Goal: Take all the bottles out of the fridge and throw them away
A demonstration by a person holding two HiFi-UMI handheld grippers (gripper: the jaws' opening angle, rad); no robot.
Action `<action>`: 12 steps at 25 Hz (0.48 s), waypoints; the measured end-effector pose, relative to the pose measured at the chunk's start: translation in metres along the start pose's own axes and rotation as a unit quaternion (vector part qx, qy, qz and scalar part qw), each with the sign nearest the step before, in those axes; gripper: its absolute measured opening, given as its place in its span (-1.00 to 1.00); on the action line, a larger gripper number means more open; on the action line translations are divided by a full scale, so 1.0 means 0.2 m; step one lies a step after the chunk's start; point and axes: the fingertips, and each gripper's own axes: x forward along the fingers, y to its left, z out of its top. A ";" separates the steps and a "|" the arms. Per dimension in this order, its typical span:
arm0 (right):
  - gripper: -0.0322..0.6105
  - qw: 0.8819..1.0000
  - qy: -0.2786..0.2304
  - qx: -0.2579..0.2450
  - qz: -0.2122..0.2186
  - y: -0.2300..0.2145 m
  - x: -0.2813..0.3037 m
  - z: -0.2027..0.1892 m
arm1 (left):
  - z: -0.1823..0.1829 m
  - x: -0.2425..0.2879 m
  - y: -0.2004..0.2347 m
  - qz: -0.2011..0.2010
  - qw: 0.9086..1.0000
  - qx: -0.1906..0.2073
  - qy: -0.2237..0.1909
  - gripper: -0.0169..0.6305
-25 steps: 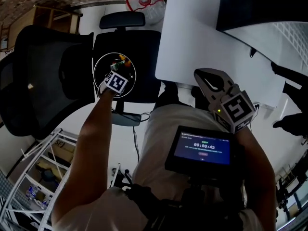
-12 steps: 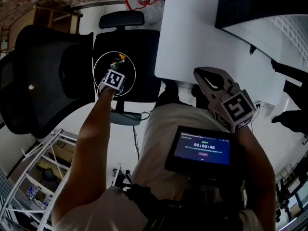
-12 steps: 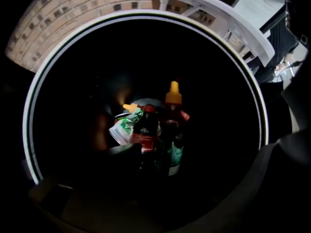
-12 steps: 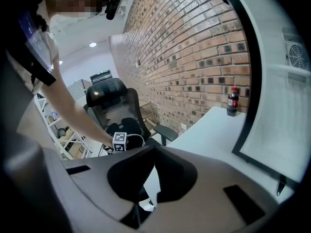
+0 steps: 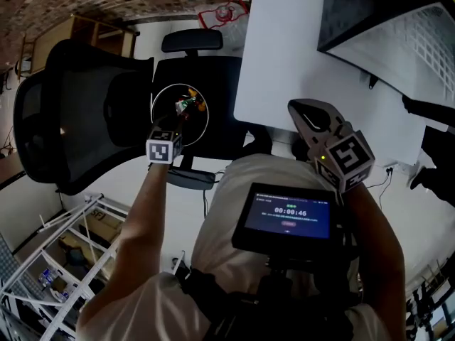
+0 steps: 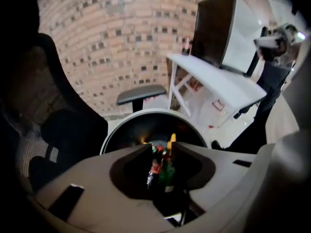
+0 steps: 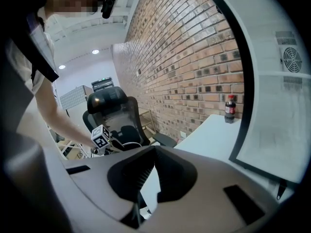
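Pale white floor [image 5: 85,194], seen from steeply above. Standing on it, a round bin [image 5: 151,109] with a white rim and a dark inside, holding a small heap of colourful bottles [image 5: 189,105]. Left of the bin, a large black mesh office chair [image 5: 78,119]. Just beyond the bin, a second black office chair [image 5: 188,42]. Right of the bin, a white rectangular table [image 5: 284,55] on white legs. Upright on its top, toward the end farthest from the bin, one dark cola bottle [image 7: 230,108] with a red label. Nearer than the bin and to its left, a white metal rack [image 5: 64,254].
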 end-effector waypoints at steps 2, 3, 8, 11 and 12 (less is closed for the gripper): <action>-0.88 1.000 -0.003 -0.001 -0.003 -0.01 -0.03 0.00 | 0.11 -0.10 -0.09 -0.015 0.998 -0.010 -0.055 -0.69; -0.88 1.000 -0.003 -0.002 -0.003 -0.02 -0.04 0.00 | 0.18 -0.15 -0.13 -0.021 0.996 -0.016 -0.082 -0.77; -0.88 1.000 -0.024 0.006 -0.013 -0.08 -0.14 0.00 | 0.47 -0.33 -0.32 -0.034 0.979 -0.049 -0.194 -0.92; -0.88 0.999 -0.034 0.015 -0.021 -0.16 -0.24 -0.01 | 0.66 -0.41 -0.48 -0.053 0.969 -0.048 -0.236 -0.92; -0.88 0.999 -0.038 0.018 -0.023 -0.18 -0.28 -0.02 | 0.74 -0.42 -0.54 -0.060 0.966 -0.039 -0.248 -0.92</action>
